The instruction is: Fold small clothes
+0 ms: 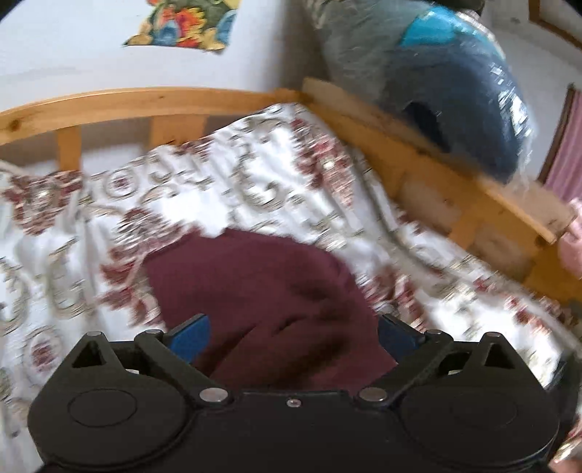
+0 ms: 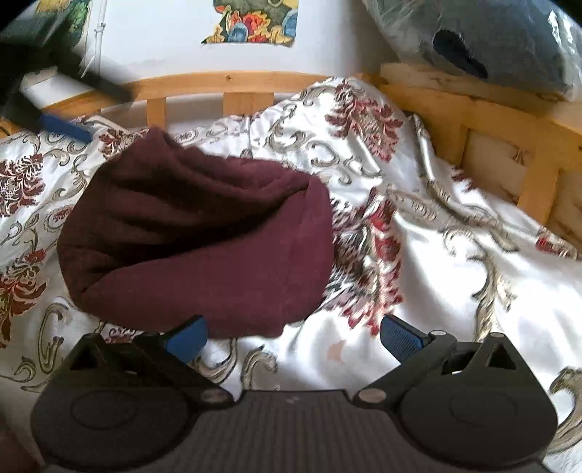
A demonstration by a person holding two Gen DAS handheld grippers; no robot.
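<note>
A maroon fleece garment (image 2: 203, 233) lies folded over in a rounded bundle on the floral bedspread (image 2: 454, 291). In the left wrist view it (image 1: 254, 291) lies right under my left gripper (image 1: 293, 334), whose blue pads (image 1: 192, 336) stand wide apart over the cloth without pinching it. My right gripper (image 2: 293, 336) is open and empty, just in front of the garment's near edge, its left pad (image 2: 187, 338) beside the hem. My left gripper also shows at the upper left of the right wrist view (image 2: 65, 127), behind the garment.
A wooden bed frame (image 2: 232, 85) runs along the back and right side. A plastic-wrapped blue bundle (image 2: 509, 40) rests on the right rail. A colourful picture (image 2: 254, 22) hangs on the white wall. A hand (image 1: 571, 240) shows at the right edge.
</note>
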